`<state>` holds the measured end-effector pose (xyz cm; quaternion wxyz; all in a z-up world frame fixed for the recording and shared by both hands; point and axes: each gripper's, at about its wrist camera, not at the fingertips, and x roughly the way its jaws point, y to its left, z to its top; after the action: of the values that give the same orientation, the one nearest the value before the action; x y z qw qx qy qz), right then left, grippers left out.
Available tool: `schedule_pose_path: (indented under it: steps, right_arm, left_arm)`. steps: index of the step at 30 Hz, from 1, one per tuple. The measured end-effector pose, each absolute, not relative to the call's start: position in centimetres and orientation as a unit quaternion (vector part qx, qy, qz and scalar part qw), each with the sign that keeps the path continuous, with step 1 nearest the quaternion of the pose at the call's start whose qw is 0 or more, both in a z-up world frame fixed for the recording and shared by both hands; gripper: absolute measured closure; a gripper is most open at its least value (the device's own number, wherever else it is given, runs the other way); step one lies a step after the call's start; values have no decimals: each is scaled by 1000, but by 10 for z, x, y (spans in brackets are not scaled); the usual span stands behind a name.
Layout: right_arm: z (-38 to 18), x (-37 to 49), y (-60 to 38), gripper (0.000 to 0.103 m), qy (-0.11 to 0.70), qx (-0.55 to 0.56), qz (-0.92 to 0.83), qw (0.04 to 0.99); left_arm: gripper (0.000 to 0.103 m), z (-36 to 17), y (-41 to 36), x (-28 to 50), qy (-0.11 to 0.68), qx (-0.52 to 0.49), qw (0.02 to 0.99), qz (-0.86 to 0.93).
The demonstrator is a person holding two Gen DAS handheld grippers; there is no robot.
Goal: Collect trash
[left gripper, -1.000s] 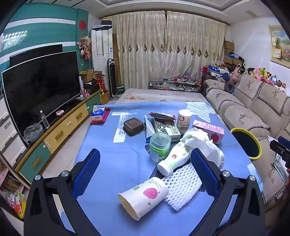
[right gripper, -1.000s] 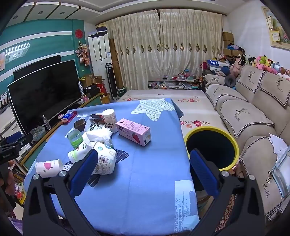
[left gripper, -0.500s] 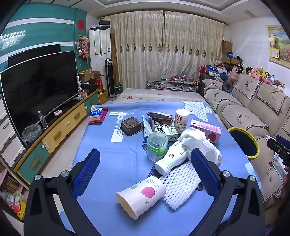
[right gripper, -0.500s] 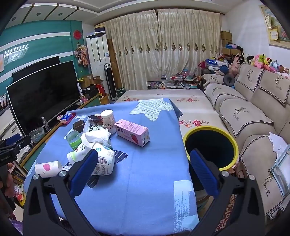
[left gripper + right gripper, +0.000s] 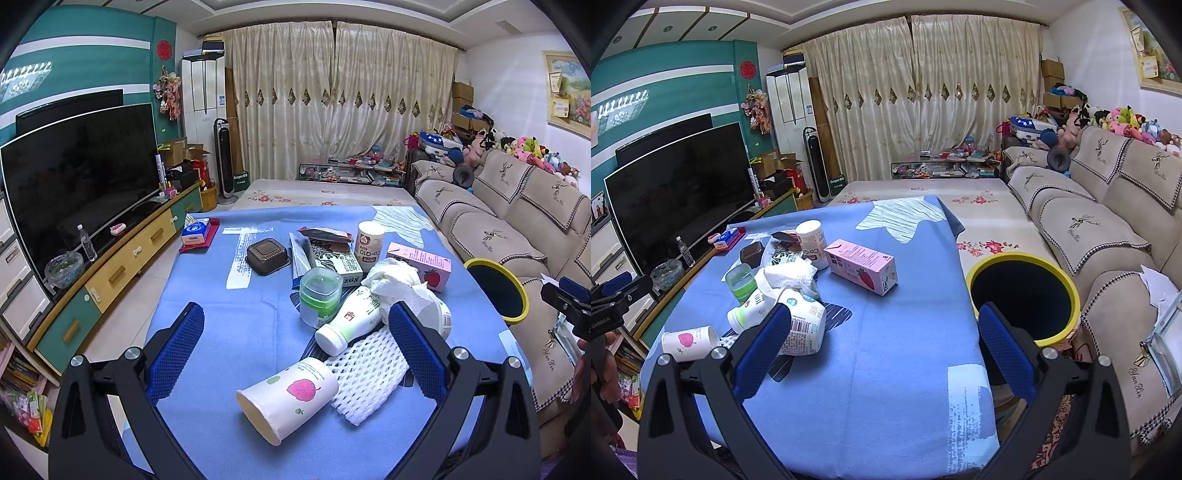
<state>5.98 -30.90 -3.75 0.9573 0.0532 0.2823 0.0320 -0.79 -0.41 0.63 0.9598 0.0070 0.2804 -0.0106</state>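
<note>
Trash lies on the blue tablecloth [image 5: 221, 325]: a tipped paper cup [image 5: 290, 398] with a pink leaf, white foam netting [image 5: 369, 373], a white bottle [image 5: 351, 321], crumpled tissue [image 5: 395, 280], a green-lidded tub [image 5: 319, 295], a pink strawberry carton [image 5: 419, 264] and a white can [image 5: 368, 242]. My left gripper [image 5: 295, 350] is open and empty, above the table just behind the cup. My right gripper [image 5: 882, 347] is open and empty over the table's near right part. The yellow-rimmed bin [image 5: 1023, 295] stands right of the table.
A brown tray [image 5: 267, 255], snack wrappers [image 5: 325, 234] and a tissue pack [image 5: 195, 234] lie farther back. A sofa [image 5: 517, 236] runs along the right, a TV [image 5: 77, 177] and cabinet [image 5: 110, 273] along the left.
Both grippers have drifted slightly; the left view shows the trash pile shifted a little lower and left. Nothing was taken hold of.
</note>
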Motion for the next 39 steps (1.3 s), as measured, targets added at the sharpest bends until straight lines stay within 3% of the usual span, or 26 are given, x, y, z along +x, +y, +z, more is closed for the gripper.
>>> schedule_pose_path:
  steps: [39]
  right_arm:
    - [-47,65,-305,6,293,58,35,954]
  left_arm:
    - [5,-2,-6,-5,286,7,958,-14]
